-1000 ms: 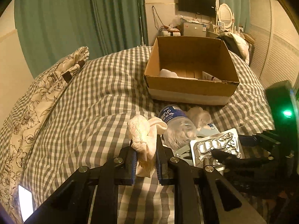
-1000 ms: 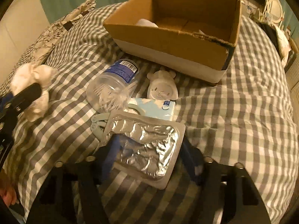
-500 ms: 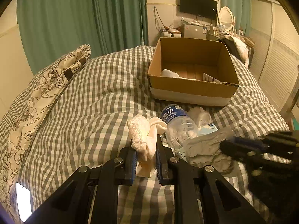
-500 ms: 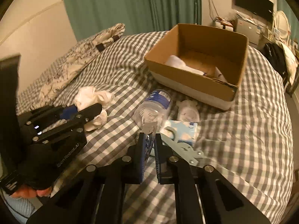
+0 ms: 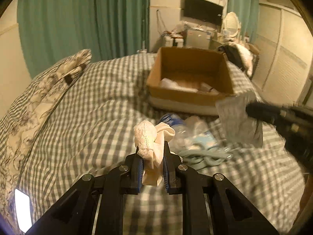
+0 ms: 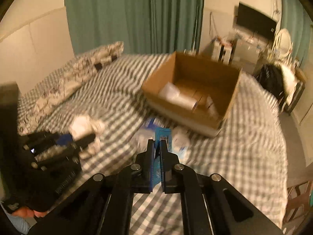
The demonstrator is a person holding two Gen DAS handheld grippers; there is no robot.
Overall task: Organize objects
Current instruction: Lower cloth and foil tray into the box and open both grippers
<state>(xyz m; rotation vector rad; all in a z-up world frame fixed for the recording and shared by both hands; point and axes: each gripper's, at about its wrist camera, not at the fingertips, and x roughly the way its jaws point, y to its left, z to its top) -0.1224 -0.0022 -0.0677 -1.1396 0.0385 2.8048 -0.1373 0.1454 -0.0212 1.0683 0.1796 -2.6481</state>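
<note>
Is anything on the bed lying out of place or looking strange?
Yes. A clear plastic bottle lies on its side on the checked bedcover, among loose packets, outside the brown cardboard box.

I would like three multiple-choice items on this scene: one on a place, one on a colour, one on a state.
1. Where does the box stand?
A. on the bed
B. on the floor
C. on a chair

2. What colour are the curtains?
A. red
B. green
C. white

3. What is the state of the left tool?
A. open, empty
B. shut on a bottle
C. shut on a cloth

Answers:
1 A, it rests on the checked bed.
2 B, they hang green behind the bed.
3 C, its fingers press the white cloth.
</note>
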